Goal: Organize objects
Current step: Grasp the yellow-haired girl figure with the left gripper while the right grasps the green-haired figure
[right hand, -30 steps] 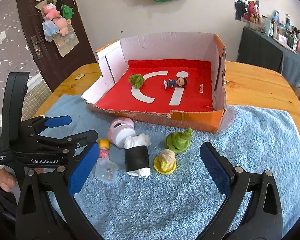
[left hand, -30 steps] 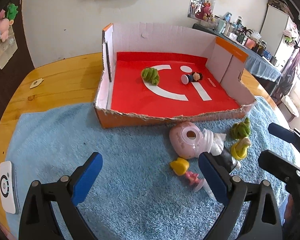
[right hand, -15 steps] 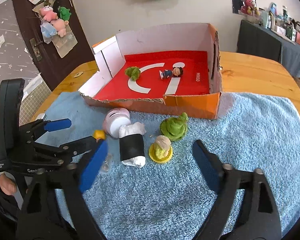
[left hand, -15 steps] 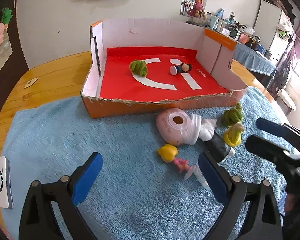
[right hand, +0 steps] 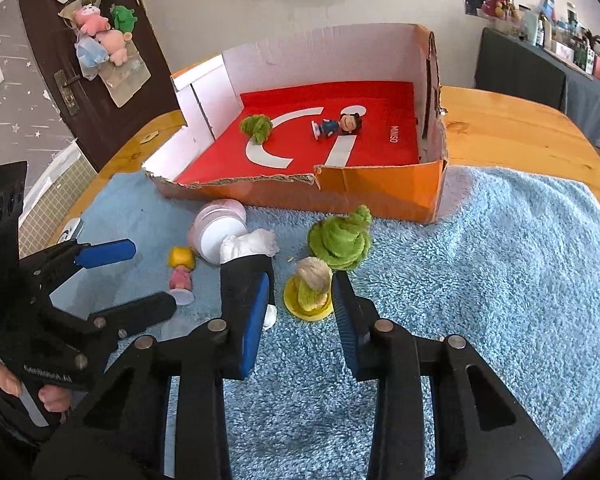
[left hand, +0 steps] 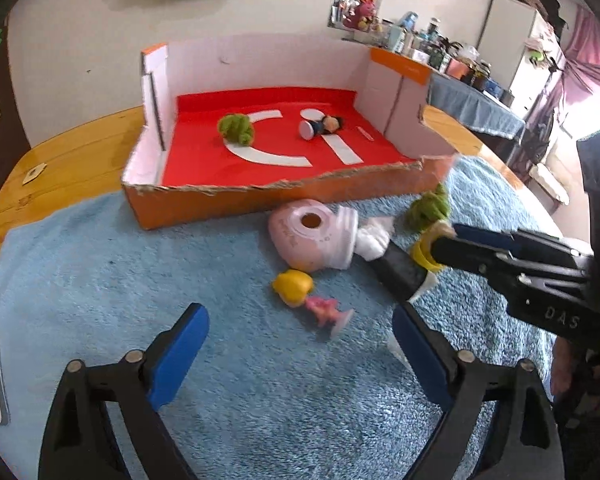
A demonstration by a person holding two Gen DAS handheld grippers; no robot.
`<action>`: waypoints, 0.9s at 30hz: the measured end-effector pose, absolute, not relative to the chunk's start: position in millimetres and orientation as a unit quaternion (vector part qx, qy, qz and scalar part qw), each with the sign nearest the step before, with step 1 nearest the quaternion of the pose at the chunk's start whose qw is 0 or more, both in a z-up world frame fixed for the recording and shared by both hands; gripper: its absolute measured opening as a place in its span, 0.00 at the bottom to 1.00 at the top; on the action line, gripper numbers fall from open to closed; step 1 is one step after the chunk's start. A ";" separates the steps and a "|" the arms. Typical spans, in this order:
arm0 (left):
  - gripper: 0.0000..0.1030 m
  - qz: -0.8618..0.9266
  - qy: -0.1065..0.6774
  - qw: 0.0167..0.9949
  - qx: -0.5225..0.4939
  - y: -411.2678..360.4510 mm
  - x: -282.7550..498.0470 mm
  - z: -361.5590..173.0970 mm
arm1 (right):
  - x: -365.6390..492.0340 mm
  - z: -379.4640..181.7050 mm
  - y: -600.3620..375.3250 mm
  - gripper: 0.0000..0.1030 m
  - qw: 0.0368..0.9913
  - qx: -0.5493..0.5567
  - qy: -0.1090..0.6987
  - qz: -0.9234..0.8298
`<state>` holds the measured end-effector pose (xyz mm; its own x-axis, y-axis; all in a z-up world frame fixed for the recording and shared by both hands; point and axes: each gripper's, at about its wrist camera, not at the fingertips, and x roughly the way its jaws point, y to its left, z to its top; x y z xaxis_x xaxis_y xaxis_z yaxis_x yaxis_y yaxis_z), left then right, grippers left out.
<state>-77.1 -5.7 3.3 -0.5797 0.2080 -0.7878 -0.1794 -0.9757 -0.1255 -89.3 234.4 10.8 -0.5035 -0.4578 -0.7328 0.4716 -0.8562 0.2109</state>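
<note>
Left wrist view: the left gripper [left hand: 300, 354] hangs with fingers wide over the blue towel [left hand: 140, 280], the blonde doll [left hand: 300, 292] just ahead — likely its next pick.

Right wrist view: the right gripper [right hand: 300, 304] has just been closing; its fingers bracket the yellow-based toy [right hand: 311, 288] narrowly, contact unclear — bound, presumably, for the cardboard box [right hand: 380, 192].

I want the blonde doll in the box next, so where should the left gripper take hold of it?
Grip the doll across its pink body, between the yellow head and the round base. It lies flat on the blue towel, so come from above with the open left gripper, one finger on each side.
</note>
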 end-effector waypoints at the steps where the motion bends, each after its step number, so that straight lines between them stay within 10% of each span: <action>1: 0.88 0.887 -0.014 0.111 -0.448 -3.7 -77.7 1.3 | -89.6 10.5 233.6 0.28 0.268 0.420 0.010 -0.867; 15: 0.77 0.883 -0.017 0.117 -0.455 -5.3 -89.7 -8.3 | -97.2 6.8 232.2 0.17 0.260 0.421 0.014 -0.869; 27: 0.31 0.886 -0.022 0.122 -0.446 -10.8 -85.7 -3.2 | -89.0 23.3 233.0 0.16 0.272 0.404 0.004 -0.873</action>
